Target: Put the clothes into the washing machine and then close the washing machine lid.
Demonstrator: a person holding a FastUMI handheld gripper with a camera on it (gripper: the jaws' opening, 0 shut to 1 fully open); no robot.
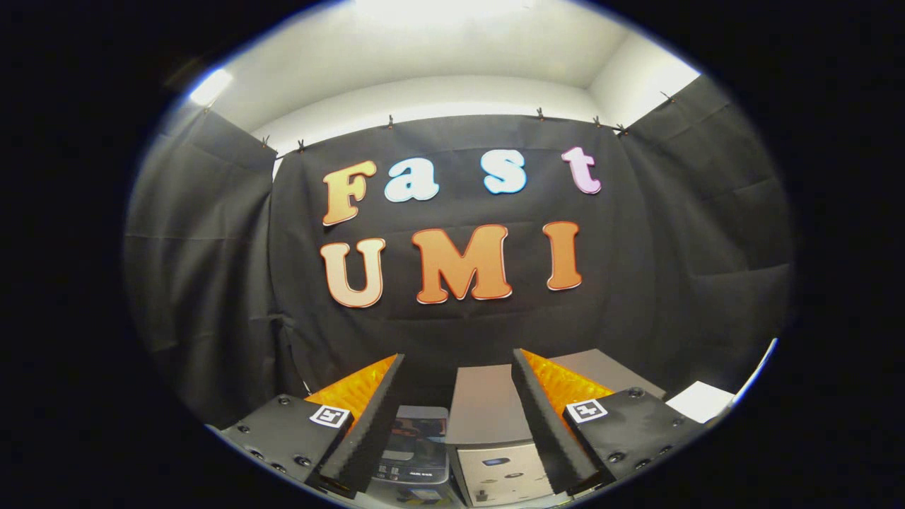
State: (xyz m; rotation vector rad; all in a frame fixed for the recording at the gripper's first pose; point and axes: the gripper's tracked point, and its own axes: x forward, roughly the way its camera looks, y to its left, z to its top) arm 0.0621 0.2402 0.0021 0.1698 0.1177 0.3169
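The gripper (456, 424) is spread wide, holding nothing. Between its fingers stands a small grey washing machine (491, 442), its front facing the gripper and its closed lid running back toward the black cloth wall. A dark item (416, 442) beside it is hard to identify.

No readable labels — just blurred marks

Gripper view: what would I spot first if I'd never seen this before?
The gripper jumps out first, its two fingers spread wide open with nothing held. Between and just beyond them sits a small grey washing machine, lid down, with a darker box-like thing beside it. Black cloth hangs behind everything.
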